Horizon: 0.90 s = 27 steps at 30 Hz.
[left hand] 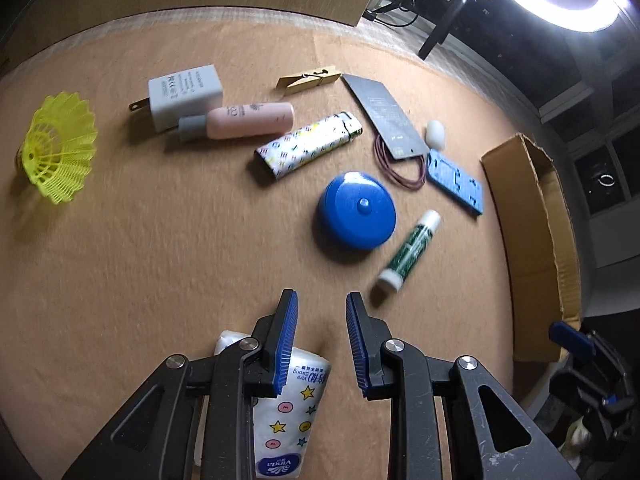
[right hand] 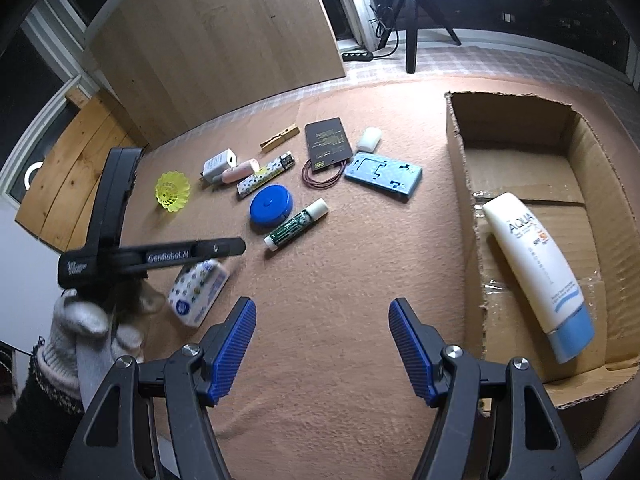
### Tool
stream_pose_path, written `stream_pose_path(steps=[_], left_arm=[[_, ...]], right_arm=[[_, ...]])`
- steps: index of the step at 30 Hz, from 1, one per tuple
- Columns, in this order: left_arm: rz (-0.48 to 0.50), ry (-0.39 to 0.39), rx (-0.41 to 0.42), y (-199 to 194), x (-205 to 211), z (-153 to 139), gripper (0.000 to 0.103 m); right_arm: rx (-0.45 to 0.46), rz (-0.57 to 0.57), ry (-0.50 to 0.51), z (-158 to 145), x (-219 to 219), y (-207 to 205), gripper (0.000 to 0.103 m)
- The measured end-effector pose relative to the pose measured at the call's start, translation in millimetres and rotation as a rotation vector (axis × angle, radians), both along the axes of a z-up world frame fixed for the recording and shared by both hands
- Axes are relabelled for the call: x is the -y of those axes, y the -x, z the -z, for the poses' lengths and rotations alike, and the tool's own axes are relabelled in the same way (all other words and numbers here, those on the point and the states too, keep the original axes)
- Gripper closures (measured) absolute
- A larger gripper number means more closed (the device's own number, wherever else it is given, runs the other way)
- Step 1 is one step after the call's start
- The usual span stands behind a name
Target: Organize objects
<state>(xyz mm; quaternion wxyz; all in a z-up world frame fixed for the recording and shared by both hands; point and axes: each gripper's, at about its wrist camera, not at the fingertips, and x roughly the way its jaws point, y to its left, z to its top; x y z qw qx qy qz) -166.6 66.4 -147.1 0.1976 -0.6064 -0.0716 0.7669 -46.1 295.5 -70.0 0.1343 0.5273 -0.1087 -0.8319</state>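
The corrugated cardboard box [right hand: 520, 168] stands open-topped on the fuzzy tan cloth [right hand: 340, 320], and a smooth white tube with a pale blue cap [right hand: 540, 276] lies slanted on its floor. Left of the box, apart from it, small things lie scattered: a flat blue plastic plate with cut-outs [right hand: 384, 174], nearest the box, a round blue disc [right hand: 271, 205], a green-and-white stick [right hand: 296, 224], a patterned lighter [right hand: 264, 176], a wooden clothespin [right hand: 280, 137] and a yellow ribbed shuttlecock [right hand: 172, 191] farthest off. The right gripper [right hand: 322, 344] hangs spread wide just left of the box, its ridged blue pads gripping nothing. The left gripper [left hand: 322, 344] is parted and empty, over a soft tissue pack [left hand: 288, 416].
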Motion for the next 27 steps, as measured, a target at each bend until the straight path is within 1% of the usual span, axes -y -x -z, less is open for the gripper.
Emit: stream_pose_path(steps=[3,5,7,9,11,13,17,20,21,23,27], left_arm=[[-0.014,-0.019,-0.011,-4.8,6.7,-7.8,0.076],[-0.024,-0.029,-0.033,-8.3,13.3,-18.1,0.069],[-0.033,-0.041,-0.061,-12.2,22.0,-28.5,0.049],[-0.034,-0.041,-0.087,-17.8,32.9,-36.2,0.041],[-0.035,-0.033,-0.098,-23.7,44.1,-38.7,0.039],[-0.034,-0.048,-0.088,-29.9,56.3,-36.4,0.039],[-0.048,-0.068,-0.044,-35.5,69.4,-19.0,0.039],[-0.068,-0.149,0.005,-40.3,78.9,-7.4,0.039],[-0.07,-0.162,0.012,-43.4,81.4,-5.5,0.039],[-0.057,-0.178,0.019,-49.7,80.9,-2.7,0.039],[-0.024,-0.173,0.023,-59.8,68.5,2.3,0.039]], right_arm=[[0.006,-0.001,0.005,3.2,2.9,1.5,0.038],[0.011,-0.003,0.013,5.2,5.3,2.4,0.038],[0.021,-0.006,0.027,7.8,7.3,3.8,0.038],[0.034,-0.01,0.041,11.1,11.0,4.7,0.038],[0.044,-0.015,0.055,13.5,14.7,4.9,0.038],[0.054,-0.022,0.068,16.5,19.9,5.8,0.038],[0.082,-0.035,0.091,23.9,30.6,8.8,0.038],[0.104,-0.047,0.108,29.0,38.4,12.8,0.038],[0.108,-0.05,0.111,30.0,40.3,13.8,0.038],[0.118,-0.065,0.12,32.0,47.1,17.4,0.038],[0.126,-0.084,0.127,33.9,58.5,22.8,0.038]])
